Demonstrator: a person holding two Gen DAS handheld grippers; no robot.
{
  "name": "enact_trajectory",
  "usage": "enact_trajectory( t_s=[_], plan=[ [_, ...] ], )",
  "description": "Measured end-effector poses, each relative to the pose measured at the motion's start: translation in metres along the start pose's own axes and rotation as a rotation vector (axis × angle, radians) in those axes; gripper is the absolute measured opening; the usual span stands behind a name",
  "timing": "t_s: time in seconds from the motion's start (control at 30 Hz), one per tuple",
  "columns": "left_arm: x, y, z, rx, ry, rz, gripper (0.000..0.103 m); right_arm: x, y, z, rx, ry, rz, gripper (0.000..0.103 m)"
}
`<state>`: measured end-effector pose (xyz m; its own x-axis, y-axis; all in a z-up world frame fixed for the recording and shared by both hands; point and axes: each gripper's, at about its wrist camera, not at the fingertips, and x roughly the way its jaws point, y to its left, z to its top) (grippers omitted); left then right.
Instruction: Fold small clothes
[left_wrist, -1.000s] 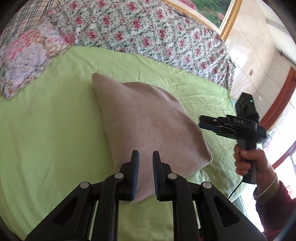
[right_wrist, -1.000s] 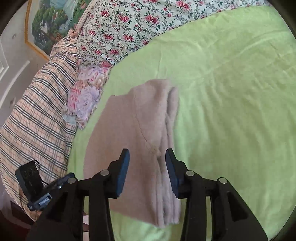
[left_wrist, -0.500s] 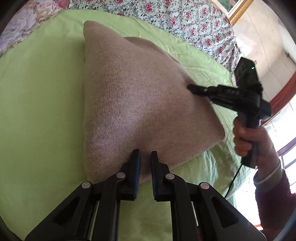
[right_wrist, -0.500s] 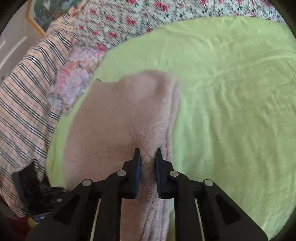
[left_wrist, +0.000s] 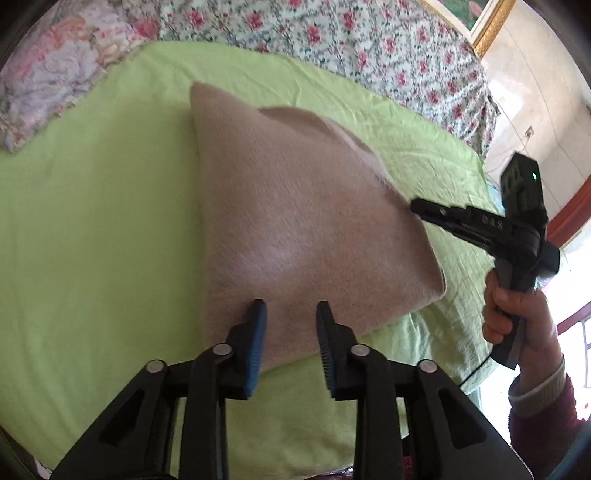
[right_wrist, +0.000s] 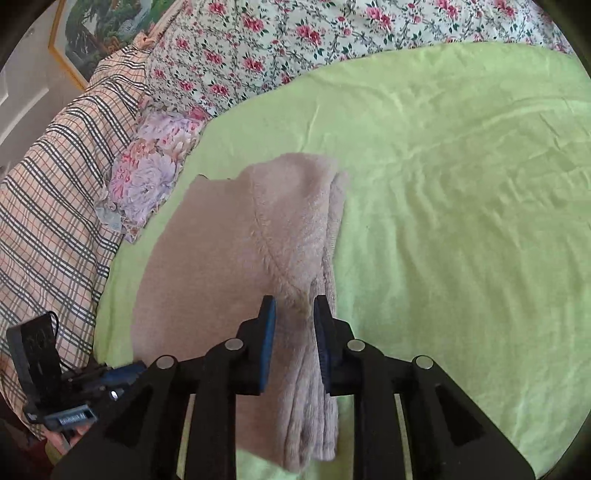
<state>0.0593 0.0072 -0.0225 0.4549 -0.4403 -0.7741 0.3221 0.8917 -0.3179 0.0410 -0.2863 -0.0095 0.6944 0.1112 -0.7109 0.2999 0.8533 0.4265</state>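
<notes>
A folded beige knit garment (left_wrist: 295, 221) lies flat on the green bed sheet (left_wrist: 92, 229). My left gripper (left_wrist: 290, 314) is open, its jaws over the garment's near edge and holding nothing. My right gripper (right_wrist: 294, 308) is open, its jaws astride the garment's (right_wrist: 229, 266) thick folded edge. In the left wrist view the right gripper (left_wrist: 419, 206) points at the garment's right edge. The left gripper's body (right_wrist: 55, 387) shows at the lower left of the right wrist view.
A floral quilt (left_wrist: 332, 40) lies along the far side of the bed. A flowered pillow (right_wrist: 147, 173) and a plaid blanket (right_wrist: 48, 206) lie at the head. A framed picture (right_wrist: 107, 26) hangs on the wall. A red door frame (left_wrist: 569, 214) stands at the right.
Both grippers have opened since half a second ago, when they were nearly shut at the garment's edges. The garment now lies flat and both grippers have drawn back a little.
</notes>
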Motion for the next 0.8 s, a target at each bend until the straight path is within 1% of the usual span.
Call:
enact_trajectory(
  t_s=[0.03, 0.1, 0.13, 0.17, 0.2, 0.23, 0.37, 0.4, 0.47, 0.5, 0.63, 0.7, 0.73, 0.77, 0.8],
  plan=[
    [-0.005, 0.002, 0.004, -0.002, -0.009, 0.001, 0.037, -0.002, -0.001, 0.001, 0.004, -0.001, 0.004, 0.023],
    [-0.011, 0.011, 0.013, -0.015, -0.024, 0.012, 0.055, -0.004, -0.003, 0.003, 0.015, -0.004, 0.005, 0.024],
    [-0.012, 0.015, 0.019, -0.028, -0.030, 0.028, 0.059, -0.003, -0.004, 0.005, 0.025, -0.004, 0.005, 0.030],
    [-0.011, 0.020, 0.025, -0.042, -0.032, 0.042, 0.065, -0.001, -0.006, 0.007, 0.038, -0.006, 0.011, 0.033],
    [-0.007, 0.029, 0.033, -0.066, -0.025, 0.045, 0.068, 0.001, -0.007, 0.010, 0.045, -0.007, 0.017, 0.039],
    [-0.004, 0.036, 0.040, -0.086, -0.021, 0.039, 0.068, 0.003, -0.008, 0.011, 0.048, -0.008, 0.022, 0.041],
    [0.017, 0.058, 0.068, -0.156, 0.000, 0.014, 0.069, 0.018, -0.011, 0.027, 0.056, -0.003, 0.034, 0.041],
    [0.024, 0.060, 0.075, -0.168, 0.000, 0.008, 0.070, 0.023, -0.011, 0.033, 0.055, -0.004, 0.034, 0.041],
    [0.034, 0.066, 0.091, -0.170, -0.004, -0.003, 0.074, 0.031, -0.011, 0.042, 0.054, -0.004, 0.042, 0.041],
    [0.039, 0.068, 0.097, -0.168, -0.005, 0.004, 0.075, 0.038, -0.013, 0.048, 0.063, 0.000, 0.046, 0.041],
    [0.062, 0.077, 0.126, -0.188, 0.000, 0.007, 0.075, 0.061, -0.022, 0.065, 0.116, 0.012, 0.068, 0.042],
    [0.072, 0.079, 0.135, -0.203, 0.009, -0.001, 0.076, 0.076, -0.029, 0.070, 0.149, 0.038, 0.116, 0.042],
    [0.076, 0.078, 0.137, -0.202, 0.009, 0.007, 0.077, 0.079, -0.029, 0.070, 0.145, 0.045, 0.121, 0.035],
    [0.080, 0.076, 0.139, -0.198, 0.011, 0.022, 0.077, 0.078, -0.028, 0.071, 0.125, 0.027, 0.091, 0.023],
    [0.082, 0.074, 0.141, -0.194, 0.012, 0.033, 0.077, 0.074, -0.027, 0.072, 0.112, 0.009, 0.080, 0.011]
  ],
)
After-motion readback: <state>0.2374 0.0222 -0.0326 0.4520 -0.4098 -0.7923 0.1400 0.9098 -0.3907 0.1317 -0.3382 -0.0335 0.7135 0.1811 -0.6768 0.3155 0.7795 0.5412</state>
